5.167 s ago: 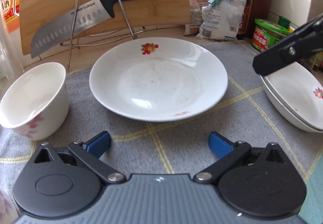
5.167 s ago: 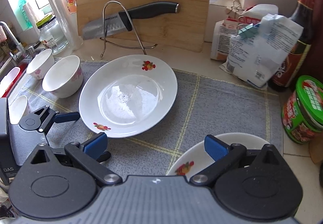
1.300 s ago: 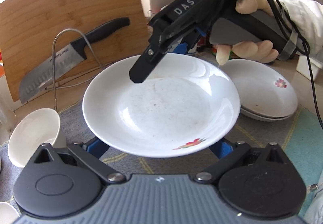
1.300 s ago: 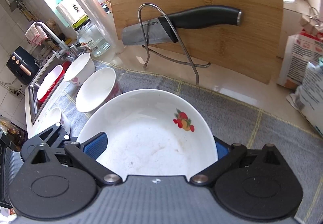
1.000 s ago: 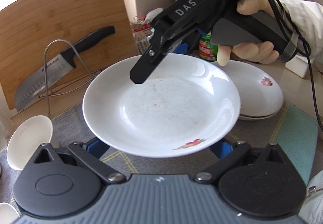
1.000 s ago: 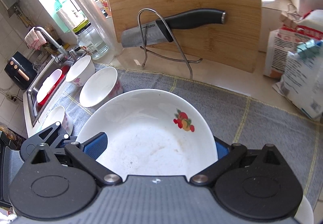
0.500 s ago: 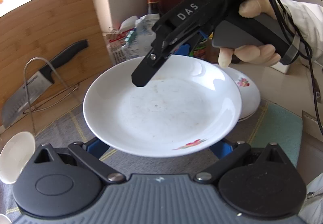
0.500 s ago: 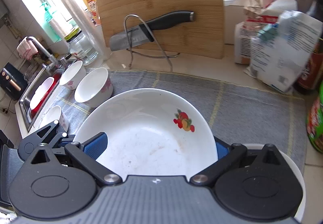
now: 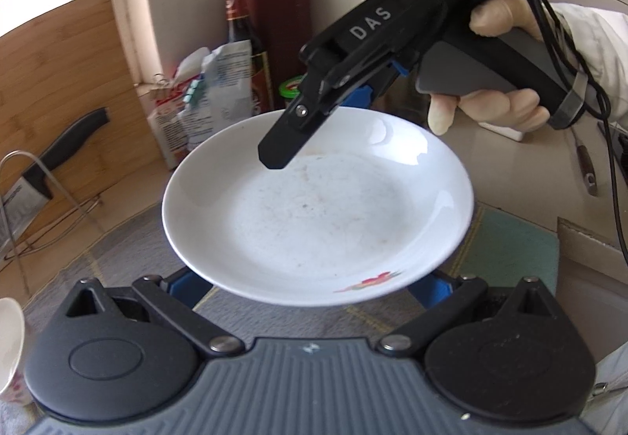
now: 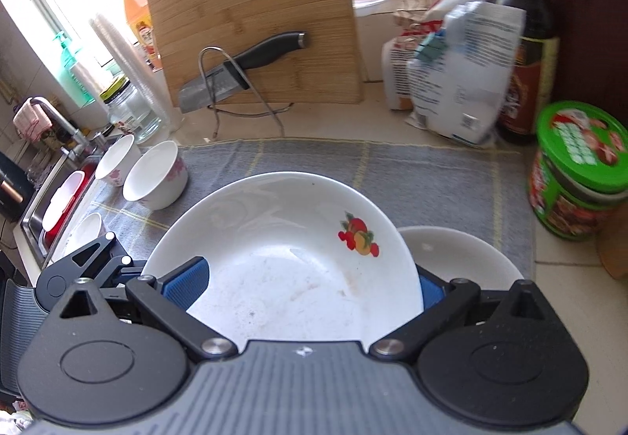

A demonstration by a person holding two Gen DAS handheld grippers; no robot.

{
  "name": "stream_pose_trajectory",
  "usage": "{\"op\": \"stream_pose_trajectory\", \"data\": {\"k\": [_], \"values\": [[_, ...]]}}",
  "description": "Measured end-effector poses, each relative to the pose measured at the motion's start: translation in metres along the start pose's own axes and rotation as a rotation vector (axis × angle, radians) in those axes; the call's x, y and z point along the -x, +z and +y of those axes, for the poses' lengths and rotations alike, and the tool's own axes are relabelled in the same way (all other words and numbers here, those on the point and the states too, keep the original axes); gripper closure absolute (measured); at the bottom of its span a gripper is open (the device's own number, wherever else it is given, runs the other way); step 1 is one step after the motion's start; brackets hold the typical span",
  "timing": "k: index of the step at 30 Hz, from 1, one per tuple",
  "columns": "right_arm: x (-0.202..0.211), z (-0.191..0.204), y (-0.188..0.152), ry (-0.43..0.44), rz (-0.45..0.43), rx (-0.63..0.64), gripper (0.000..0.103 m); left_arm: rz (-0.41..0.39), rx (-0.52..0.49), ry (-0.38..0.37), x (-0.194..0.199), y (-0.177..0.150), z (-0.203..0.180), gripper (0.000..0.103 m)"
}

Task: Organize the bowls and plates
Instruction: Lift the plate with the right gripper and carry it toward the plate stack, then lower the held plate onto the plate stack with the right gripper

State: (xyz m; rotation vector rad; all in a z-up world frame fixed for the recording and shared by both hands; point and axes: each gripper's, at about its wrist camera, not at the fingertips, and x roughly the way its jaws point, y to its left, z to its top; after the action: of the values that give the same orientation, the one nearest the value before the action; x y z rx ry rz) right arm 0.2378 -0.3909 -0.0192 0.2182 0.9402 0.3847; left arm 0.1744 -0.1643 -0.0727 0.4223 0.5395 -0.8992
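Note:
A white plate [image 9: 318,211] with a red fruit print is held in the air between my two grippers, above the grey mat. My left gripper [image 9: 310,284] has its blue pads under the plate's near rim. My right gripper [image 10: 302,284] holds the opposite rim of the same plate [image 10: 290,262], and its body reaches over the plate's far edge in the left wrist view [image 9: 353,81]. Whether the jaws clamp or only cradle the plate does not show. A stack of white plates [image 10: 463,258] lies just right of and below the held plate. Three white bowls [image 10: 155,176] stand at the mat's left.
A bamboo cutting board [image 10: 255,26] leans at the back with a knife [image 10: 243,70] on a wire stand. Food bags [image 10: 459,70], a dark bottle [image 10: 526,42] and a green-lidded tub [image 10: 577,176] stand at the right. A sink [image 10: 51,207] lies at the far left.
Both grippers have carried the plate to the right, off the middle of the mat and next to the plate stack. The bowls and cutting board have slid left in both views.

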Motion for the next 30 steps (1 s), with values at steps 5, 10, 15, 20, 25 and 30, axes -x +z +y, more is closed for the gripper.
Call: {"op": "stream_pose_trajectory", "data": {"k": [5, 10, 15, 20, 25, 30], "values": [[0.012, -0.013, -0.009, -0.022, -0.013, -0.032, 0.0, -0.007, -0.012, -0.03, -0.007, 0.005, -0.014, 0.001], [0.02, -0.026, -0.018, -0.044, -0.016, -0.056, 0.0, 0.0, -0.026, -0.056, -0.021, 0.007, -0.021, 0.001], [0.022, -0.037, -0.028, -0.065, -0.005, -0.074, 0.0, 0.01, -0.039, -0.077, -0.033, 0.009, -0.028, 0.001], [0.022, -0.046, -0.034, -0.078, 0.001, -0.094, 0.0, 0.022, -0.044, -0.095, -0.04, 0.011, -0.03, 0.001], [0.02, -0.052, -0.037, -0.088, 0.013, -0.106, 0.0, 0.037, -0.041, -0.106, -0.044, 0.012, -0.032, 0.001], [0.013, -0.056, -0.038, -0.093, 0.033, -0.106, 0.0, 0.053, -0.039, -0.104, -0.048, 0.012, -0.033, 0.001]]}}
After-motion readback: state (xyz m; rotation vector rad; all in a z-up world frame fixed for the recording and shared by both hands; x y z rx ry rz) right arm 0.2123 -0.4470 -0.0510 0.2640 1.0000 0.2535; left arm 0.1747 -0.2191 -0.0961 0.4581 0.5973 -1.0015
